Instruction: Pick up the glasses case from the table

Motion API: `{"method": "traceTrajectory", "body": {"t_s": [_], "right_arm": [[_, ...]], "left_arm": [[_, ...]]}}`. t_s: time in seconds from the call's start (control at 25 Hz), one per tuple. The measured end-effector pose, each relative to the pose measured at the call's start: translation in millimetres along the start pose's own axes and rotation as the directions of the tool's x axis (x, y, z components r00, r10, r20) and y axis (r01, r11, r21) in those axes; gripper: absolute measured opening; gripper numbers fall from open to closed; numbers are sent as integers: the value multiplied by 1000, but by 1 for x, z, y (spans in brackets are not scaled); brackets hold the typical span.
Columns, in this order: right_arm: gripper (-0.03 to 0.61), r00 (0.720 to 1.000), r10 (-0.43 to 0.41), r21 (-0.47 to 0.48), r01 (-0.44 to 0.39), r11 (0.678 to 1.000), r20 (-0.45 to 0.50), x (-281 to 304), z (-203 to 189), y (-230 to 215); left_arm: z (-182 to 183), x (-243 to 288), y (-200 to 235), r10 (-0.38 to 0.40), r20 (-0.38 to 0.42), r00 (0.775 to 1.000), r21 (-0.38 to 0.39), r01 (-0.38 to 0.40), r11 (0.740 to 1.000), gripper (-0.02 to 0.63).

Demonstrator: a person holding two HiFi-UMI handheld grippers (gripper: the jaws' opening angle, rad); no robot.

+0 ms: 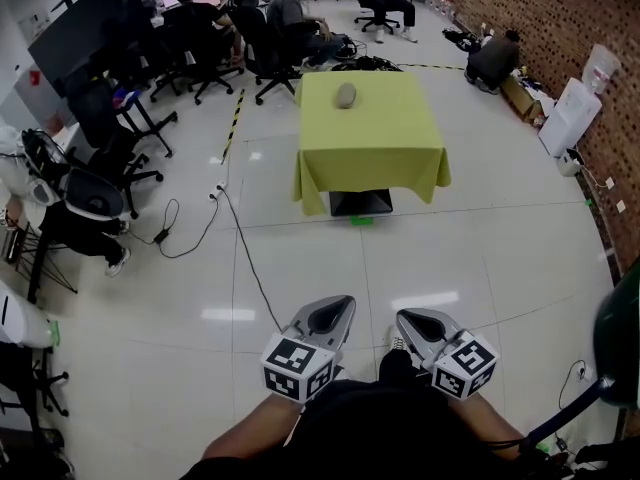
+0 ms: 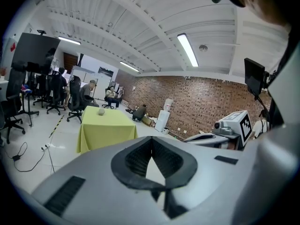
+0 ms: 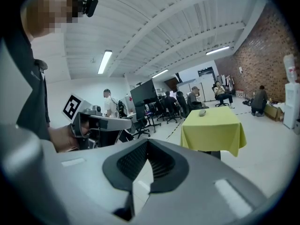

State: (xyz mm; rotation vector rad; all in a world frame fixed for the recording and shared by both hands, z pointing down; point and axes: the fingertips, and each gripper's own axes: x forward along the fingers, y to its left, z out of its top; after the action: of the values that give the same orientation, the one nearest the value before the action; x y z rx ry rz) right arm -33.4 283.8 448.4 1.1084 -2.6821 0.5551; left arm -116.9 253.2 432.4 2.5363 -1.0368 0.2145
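The grey oval glasses case (image 1: 345, 95) lies near the far edge of a table draped in a yellow-green cloth (image 1: 372, 148), several steps ahead across the floor. In the head view my left gripper (image 1: 340, 306) and right gripper (image 1: 408, 318) are held side by side low in front of the person, pointing at the table. Both are shut with nothing in them. The left gripper view has its closed jaws (image 2: 151, 138) in front and the case (image 2: 101, 111) small in the distance. In the right gripper view the closed jaws (image 3: 148, 142) are likewise far from the case (image 3: 202, 112).
Office chairs (image 1: 100, 193) and seated people (image 1: 295, 8) fill the left and back. A black cable (image 1: 250, 268) snakes over the white tile floor. A brick wall (image 1: 590, 58) with a white water dispenser (image 1: 568, 116) runs along the right. A person crouches at the back right (image 1: 492, 60).
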Motion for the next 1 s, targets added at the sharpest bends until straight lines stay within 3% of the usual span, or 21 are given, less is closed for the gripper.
{"method": "traceTrajectory", "body": {"t_s": [0.4,1.0], "right_arm": [[3,994,107,-40,-106,994,17,27,30,-47],[3,989,140,-26,-139,990,42,8,65,-203]], "left_arm": [[20,42,18,101,18,995,-15,-101,995,6],[60,187,1,153,24,988,4,-153,988,7]]}}
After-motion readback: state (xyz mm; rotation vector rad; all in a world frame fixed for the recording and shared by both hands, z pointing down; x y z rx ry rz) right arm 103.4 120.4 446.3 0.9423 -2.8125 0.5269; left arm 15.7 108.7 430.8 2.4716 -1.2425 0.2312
